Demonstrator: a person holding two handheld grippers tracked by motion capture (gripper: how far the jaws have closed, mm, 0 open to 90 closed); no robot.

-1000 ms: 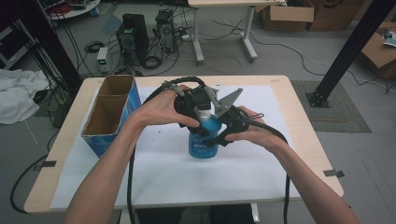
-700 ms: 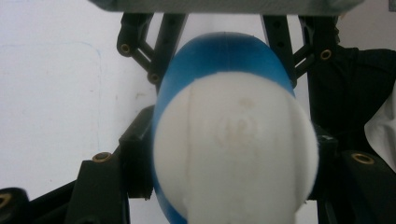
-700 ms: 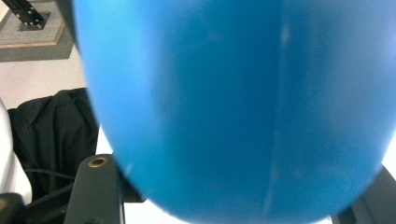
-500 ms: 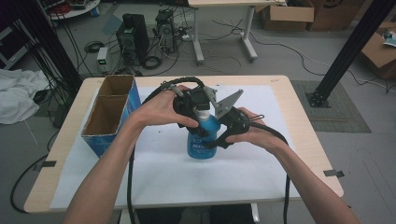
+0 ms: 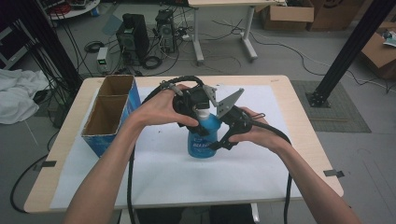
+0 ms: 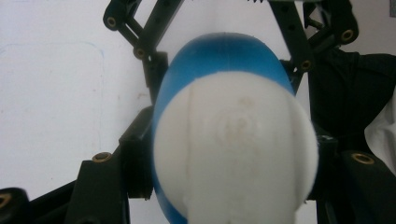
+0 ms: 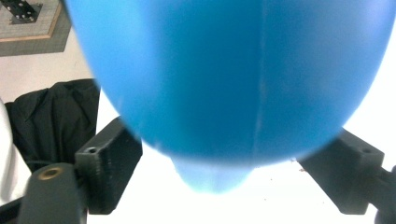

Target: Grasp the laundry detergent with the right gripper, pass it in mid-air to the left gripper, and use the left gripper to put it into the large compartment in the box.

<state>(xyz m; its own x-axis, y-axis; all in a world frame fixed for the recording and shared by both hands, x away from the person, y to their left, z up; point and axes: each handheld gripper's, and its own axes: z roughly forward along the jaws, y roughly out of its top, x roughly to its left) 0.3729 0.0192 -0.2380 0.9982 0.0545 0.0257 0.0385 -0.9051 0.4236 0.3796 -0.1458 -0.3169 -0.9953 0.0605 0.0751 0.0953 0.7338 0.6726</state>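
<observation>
Bottle [image 5: 201,138], blue with a white cap [image 5: 202,113], stood upright on the white sheet [image 5: 154,177] near the middle of the table [image 5: 299,116], about as far from the near edge as from the far one. Nearest the person, both forearms came in from the near edge and met at it. The right gripper [image 5: 219,140] reached the blue body from the right side, low down; in the right gripper view that body [image 7: 229,79] sat between the two black jaws, which had just been opening and stood apart at either side of it, released, though blur hid whether a pad grazed it. The left gripper [image 5: 194,109] came in from the left and above, its jaws clenched on the cap; in the left gripper view the white cap [image 6: 233,154] and the blue shoulder [image 6: 224,58] sat between those jaws, with the other gripper's black links beyond. Farther left, an open cardboard box [image 5: 109,114] with a blue side lay by the table's left edge, well apart from the bottle. Beyond the far edge, computer cases [image 5: 135,35] and cables stood on the floor.
</observation>
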